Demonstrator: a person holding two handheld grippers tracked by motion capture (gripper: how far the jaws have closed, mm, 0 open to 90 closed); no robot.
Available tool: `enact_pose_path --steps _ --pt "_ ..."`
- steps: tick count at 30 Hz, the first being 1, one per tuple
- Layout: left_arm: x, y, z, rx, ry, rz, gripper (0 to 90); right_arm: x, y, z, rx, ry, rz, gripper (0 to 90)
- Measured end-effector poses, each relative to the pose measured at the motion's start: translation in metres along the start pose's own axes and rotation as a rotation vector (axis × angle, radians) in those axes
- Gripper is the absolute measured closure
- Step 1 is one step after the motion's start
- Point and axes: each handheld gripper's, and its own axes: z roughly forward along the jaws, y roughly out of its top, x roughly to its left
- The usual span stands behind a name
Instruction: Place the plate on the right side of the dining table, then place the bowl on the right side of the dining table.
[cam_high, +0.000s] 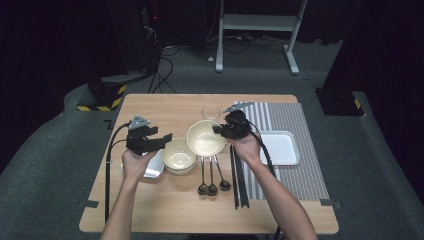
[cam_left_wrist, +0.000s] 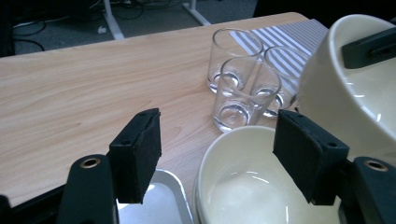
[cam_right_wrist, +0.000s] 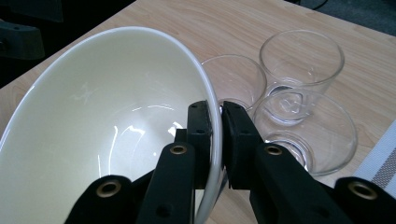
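Observation:
My right gripper (cam_high: 218, 129) (cam_right_wrist: 215, 140) is shut on the rim of a cream bowl (cam_high: 205, 138) (cam_right_wrist: 102, 140), one jaw inside and one outside, holding it tilted above the table. That bowl (cam_left_wrist: 355, 98) also shows at the right of the left gripper view. My left gripper (cam_high: 166, 137) (cam_left_wrist: 222, 156) stands open over a second cream bowl (cam_high: 178, 155) (cam_left_wrist: 252, 186), and its pads (cam_left_wrist: 137, 154) touch nothing. That second bowl rests on the table beside a silver tray (cam_high: 152, 169) (cam_left_wrist: 161, 203).
Three clear glasses (cam_left_wrist: 245, 93) (cam_right_wrist: 299, 70) (cam_high: 211, 112) stand close together behind the bowls. Three spoons (cam_high: 212, 182) and black chopsticks (cam_high: 239, 180) lie toward the front. A white tray (cam_high: 280, 147) sits on a striped placemat (cam_high: 295, 120) at the right.

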Motion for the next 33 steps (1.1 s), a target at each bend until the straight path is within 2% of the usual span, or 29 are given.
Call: enact_pose_path --steps 10,16,23,33 --pt "0.002 -0.008 0.002 0.012 0.021 -0.003 32.0 -0.011 -0.009 -0.010 -0.019 -0.013 0.039 82.0" --pt "0.003 -0.014 0.002 0.022 0.040 0.002 32.2 -0.018 -0.011 -0.014 -0.024 -0.026 0.045 82.0" --pt "0.007 -0.018 -0.004 0.006 0.056 -0.015 32.0 -0.023 -0.014 -0.019 -0.031 -0.038 0.055 82.0" --pt "0.009 -0.023 -0.004 0.013 0.080 -0.014 31.9 -0.029 -0.018 -0.028 -0.046 -0.051 0.072 82.0"
